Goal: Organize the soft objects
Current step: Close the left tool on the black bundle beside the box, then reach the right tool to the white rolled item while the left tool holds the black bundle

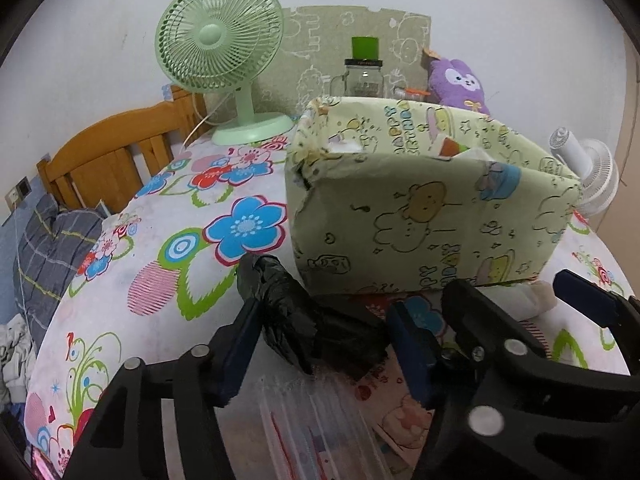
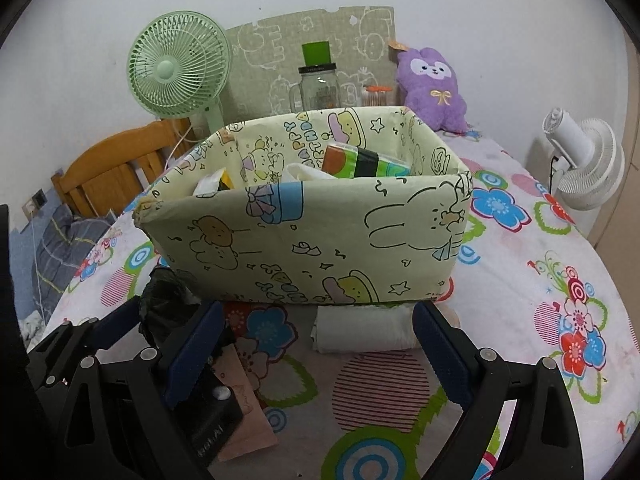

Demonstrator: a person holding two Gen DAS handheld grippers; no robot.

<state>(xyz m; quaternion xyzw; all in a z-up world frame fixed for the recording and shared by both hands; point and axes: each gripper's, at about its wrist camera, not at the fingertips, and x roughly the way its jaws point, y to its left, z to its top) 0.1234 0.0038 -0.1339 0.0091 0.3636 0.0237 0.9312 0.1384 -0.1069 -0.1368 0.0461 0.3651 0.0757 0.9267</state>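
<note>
My left gripper [image 1: 320,344] is sitting half-wide around the black crumpled plastic bag [image 1: 288,312]; the bag is lying between the pads on the floral counter [image 1: 168,240], just left of the box front, and I can't tell if the pads are pressing it yet. Judging the step: closing on the bag's thick middle, not the loose twisted end, then lifting clear of the rim before going into the yellow cartoon-print box [image 2: 312,240]. The clear zip pouches [image 1: 312,420] under the gripper are worth avoiding. Moving right: my right gripper [image 2: 320,356] is standing wide and empty, and the white rolled cloth [image 2: 364,328] is lying between its fingers, touching the box base. Pinching should be across the roll so it's not unrolling. The box is already holding packets.
</note>
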